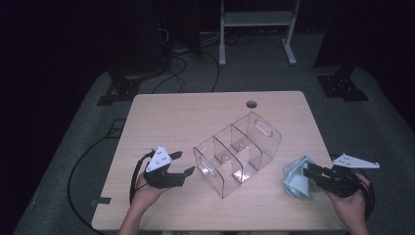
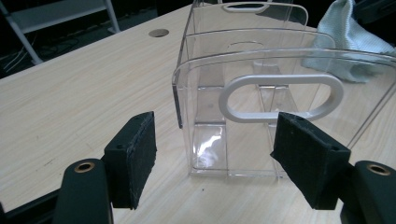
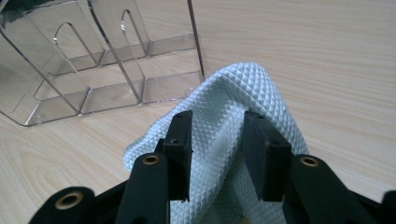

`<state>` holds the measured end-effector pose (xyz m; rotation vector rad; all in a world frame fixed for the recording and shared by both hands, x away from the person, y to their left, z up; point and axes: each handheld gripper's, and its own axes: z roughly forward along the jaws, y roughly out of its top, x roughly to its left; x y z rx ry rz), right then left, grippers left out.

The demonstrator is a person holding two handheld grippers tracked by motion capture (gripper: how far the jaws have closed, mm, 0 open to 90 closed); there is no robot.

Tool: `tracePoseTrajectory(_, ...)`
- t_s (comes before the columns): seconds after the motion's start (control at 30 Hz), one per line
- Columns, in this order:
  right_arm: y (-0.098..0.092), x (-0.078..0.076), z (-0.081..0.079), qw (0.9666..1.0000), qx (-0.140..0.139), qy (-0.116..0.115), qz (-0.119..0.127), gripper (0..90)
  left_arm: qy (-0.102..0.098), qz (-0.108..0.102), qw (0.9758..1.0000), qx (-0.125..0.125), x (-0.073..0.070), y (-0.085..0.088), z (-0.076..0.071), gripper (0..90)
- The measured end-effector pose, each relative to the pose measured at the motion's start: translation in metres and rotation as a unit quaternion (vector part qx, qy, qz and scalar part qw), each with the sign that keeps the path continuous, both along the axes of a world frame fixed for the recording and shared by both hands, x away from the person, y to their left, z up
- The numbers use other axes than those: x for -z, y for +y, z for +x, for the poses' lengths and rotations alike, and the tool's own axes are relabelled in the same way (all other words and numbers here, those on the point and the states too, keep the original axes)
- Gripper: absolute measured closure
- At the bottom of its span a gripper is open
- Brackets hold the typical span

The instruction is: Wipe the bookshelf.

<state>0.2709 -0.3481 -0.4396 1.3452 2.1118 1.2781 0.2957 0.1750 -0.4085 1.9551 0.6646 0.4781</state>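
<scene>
Bare bench (image 1: 195,115) lies open behind and left of my clear organizer (image 1: 238,152) — it blocks the middle; the cloth (image 1: 297,177) crowds my right tool (image 1: 313,172).

Counter (image 1: 205,112): pale wood-grain laminate, seen as smooth and matt, with fine streaks along the grain. Organizer (image 2: 243,88): clear hard plastic, glossy, reflections noted on its walls and dividers, and its oval handle cutout edged in a frosted white rim. Cloth (image 3: 243,98): pale blue-green textile, woven in a small raised diamond pattern, soft and matt, while the pads on the jaws of the left gripper (image 2: 224,158) are seen as black, coarse and grainy against smooth black plastic arms.
</scene>
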Motion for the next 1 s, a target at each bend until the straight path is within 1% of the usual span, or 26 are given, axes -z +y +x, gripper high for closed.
tracePoseTrajectory(0.07, 0.001, -0.001, 0.004, 1.0, 0.002, 0.001, -0.006, 63.7, 0.001, 0.0, 1.0, 0.0, 0.0, 0.0, 0.0, 29.4)
tracePoseTrajectory(0.17, 0.004, 0.001, 0.015, 0.9999, 0.006, 0.007, -0.011, 65.0, 0.001, -0.003, 1.0, -0.001, 0.0, 0.001, 0.0, 29.3)
tracePoseTrajectory(0.23, 0.005, 0.005, 0.026, 0.9996, 0.013, 0.015, -0.02, 65.2, -0.001, -0.006, 1.0, -0.001, 0.0, 0.001, 0.0, 29.3)
tracePoseTrajectory(0.3, 0.006, 0.01, 0.034, 0.9994, 0.018, 0.018, -0.023, 65.2, -0.001, -0.007, 1.0, -0.001, 0.0, 0.001, 0.0, 29.3)
tracePoseTrajectory(0.37, 0.005, 0.013, 0.042, 0.9993, 0.023, 0.022, -0.021, 65.2, -0.001, -0.008, 1.0, -0.001, 0.0, 0.002, 0.0, 29.3)
tracePoseTrajectory(0.43, 0.005, 0.016, 0.046, 0.9992, 0.026, 0.026, -0.013, 65.1, -0.001, -0.008, 1.0, 0.0, -0.001, 0.002, -0.001, 29.3)
tracePoseTrajectory(0.53, 0.006, 0.014, 0.046, 0.9995, 0.022, 0.021, -0.009, 64.6, -0.005, -0.007, 1.0, 0.004, -0.003, 0.002, -0.003, 29.3)
tracePoseTrajectory(0.77, 0.015, 0.002, 0.046, 1.0, -0.001, 0.003, -0.003, 63.1, -0.014, -0.01, 0.9997, 0.018, -0.01, -0.004, -0.014, 29.2)
tracePoseTrajectory(0.93, 0.028, -0.008, 0.054, 0.9998, -0.018, -0.009, 0.001, 61.5, -0.015, -0.008, 0.9995, 0.028, -0.009, -0.006, -0.022, 28.8)
tracePoseTrajectory(1.0, 0.035, -0.011, 0.059, 0.9996, -0.023, -0.015, 0.004, 61.0, -0.014, -0.009, 0.9995, 0.028, -0.009, -0.007, -0.024, 28.5)
